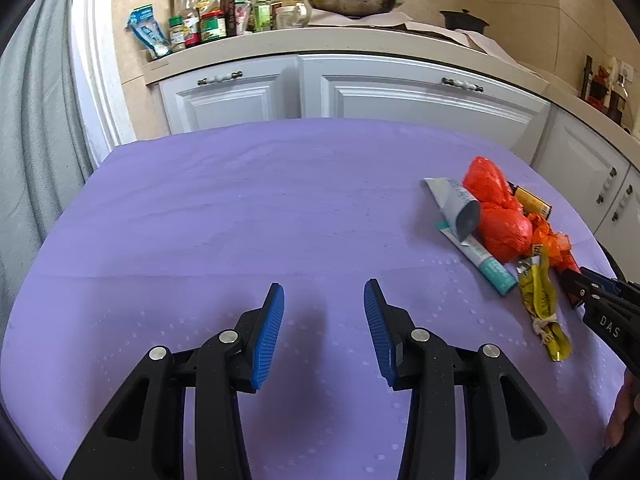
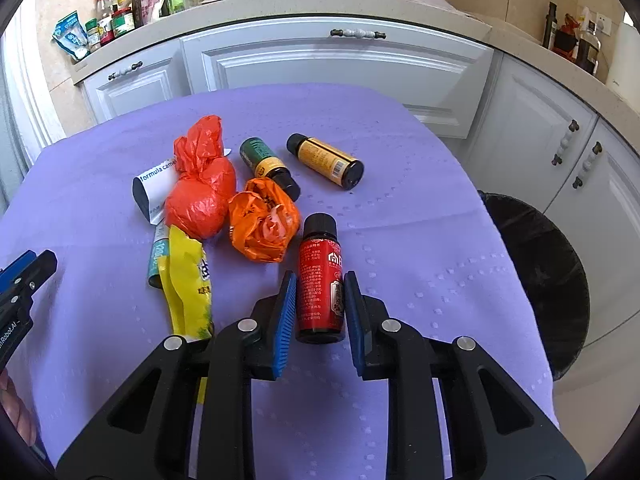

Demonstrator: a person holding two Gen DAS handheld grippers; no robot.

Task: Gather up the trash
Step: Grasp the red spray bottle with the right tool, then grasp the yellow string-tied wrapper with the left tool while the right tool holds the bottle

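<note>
Trash lies on a purple-covered table (image 2: 420,184). My right gripper (image 2: 320,292) is shut on a small red-labelled bottle (image 2: 320,280) with a black cap, its blue pads against both sides. Beyond it lie an orange plastic bag (image 2: 264,224), a red knotted bag (image 2: 200,192), a yellow wrapper (image 2: 188,288), a green-labelled bottle (image 2: 268,166) and a yellow-labelled bottle (image 2: 326,160). My left gripper (image 1: 324,320) is open and empty over bare cloth, left of the pile; the red bag (image 1: 496,208) and the yellow wrapper (image 1: 540,300) show at its right.
A black-lined bin (image 2: 544,272) stands on the floor right of the table. A curled white card (image 2: 154,188) and a teal tube (image 1: 488,260) lie in the pile. White cabinets (image 2: 340,64) and a cluttered counter (image 1: 240,12) stand behind.
</note>
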